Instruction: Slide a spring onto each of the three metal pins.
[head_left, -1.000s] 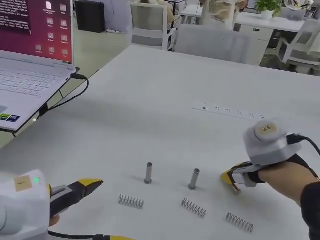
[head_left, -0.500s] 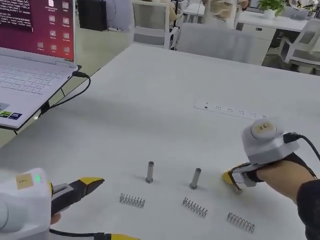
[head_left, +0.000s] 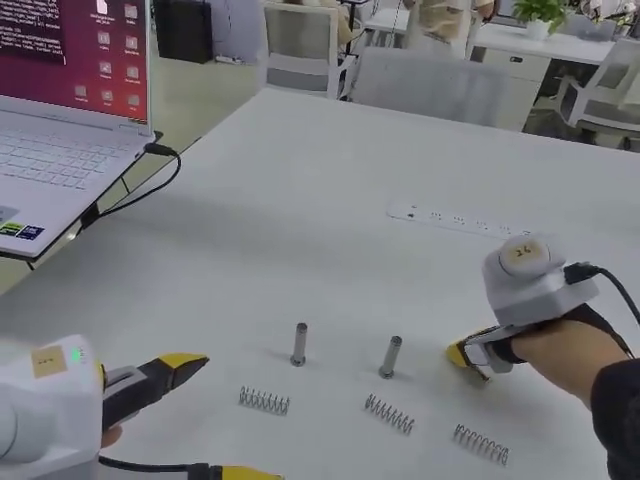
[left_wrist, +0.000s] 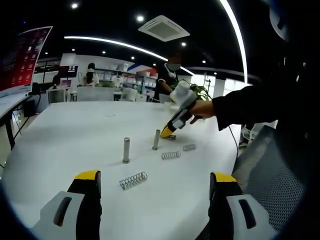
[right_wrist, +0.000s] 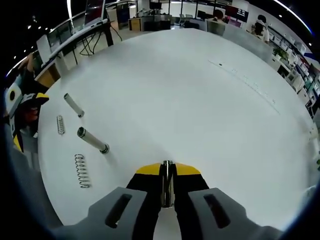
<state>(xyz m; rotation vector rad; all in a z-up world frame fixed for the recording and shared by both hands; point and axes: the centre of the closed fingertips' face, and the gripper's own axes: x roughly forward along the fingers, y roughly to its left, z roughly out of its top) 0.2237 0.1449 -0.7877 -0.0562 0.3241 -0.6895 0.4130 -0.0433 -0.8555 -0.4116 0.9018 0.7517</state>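
Down at 4 o'clock in the head view we have the right gripper (head_left: 465, 356) low over the white table (head_left: 330, 180), its yellow tips pressed together on the third pin (right_wrist: 167, 186), and a strip of metal shows between them in the right gripper view. At its 9 o'clock the middle pin (head_left: 390, 357) stands upright, and further that way stands the left pin (head_left: 299, 344), upright too. Three springs lie flat in a row at 6 o'clock of the pins: the left spring (head_left: 264, 402), the middle spring (head_left: 388, 414) and the right spring (head_left: 480, 444), each apart from every pin. Our left gripper (head_left: 222, 418) hovers at 8 o'clock of the left pin, jaws spread wide, holding nothing. An open laptop (head_left: 60, 140) sits at 10 o'clock, and a power strip (head_left: 460, 222) at 1 o'clock.
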